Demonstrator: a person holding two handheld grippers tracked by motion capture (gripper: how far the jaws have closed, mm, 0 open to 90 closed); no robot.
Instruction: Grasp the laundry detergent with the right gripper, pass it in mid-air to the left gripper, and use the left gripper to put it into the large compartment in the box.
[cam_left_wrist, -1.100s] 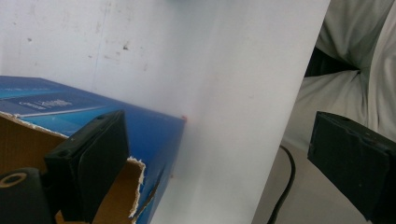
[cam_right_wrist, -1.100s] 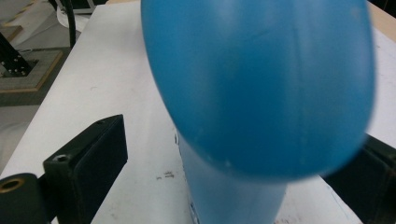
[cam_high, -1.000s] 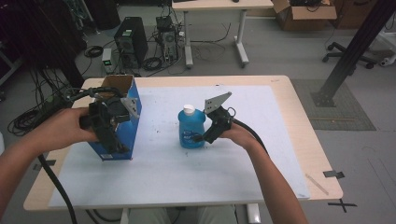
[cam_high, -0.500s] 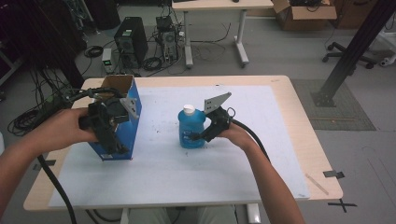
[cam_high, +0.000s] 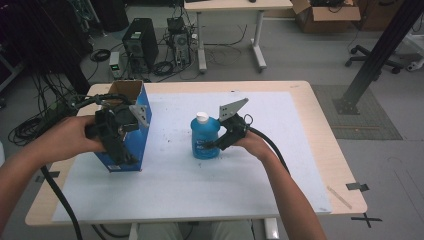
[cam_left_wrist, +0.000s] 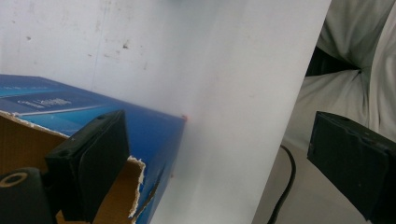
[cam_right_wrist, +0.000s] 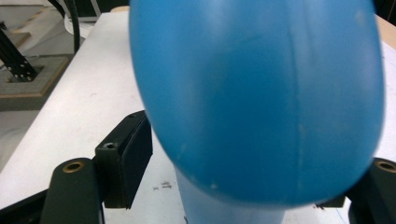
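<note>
- The blue bottle (cam_high: 205, 139) with a white cap stands upright near the middle of the tabletop (cam_high: 280, 150), well apart from the open blue box (cam_high: 127, 125) at the left.
- The right tool (cam_high: 212, 145) has its jaws set around the bottle's lower body; in the right gripper view the bottle (cam_right_wrist: 257, 98) bulges between them. The left jaw pad looks just shy of the plastic, and the other contact is hidden, so whether the grip has closed cannot be told.
- The left tool (cam_high: 120, 145) sits at the box, jaws spread wide, one inside the torn cardboard wall (cam_left_wrist: 135, 186), not clamping it.
- Judged from this, the bottle is reached but not lifted; carrying it over and lowering it into the box remain.
</note>
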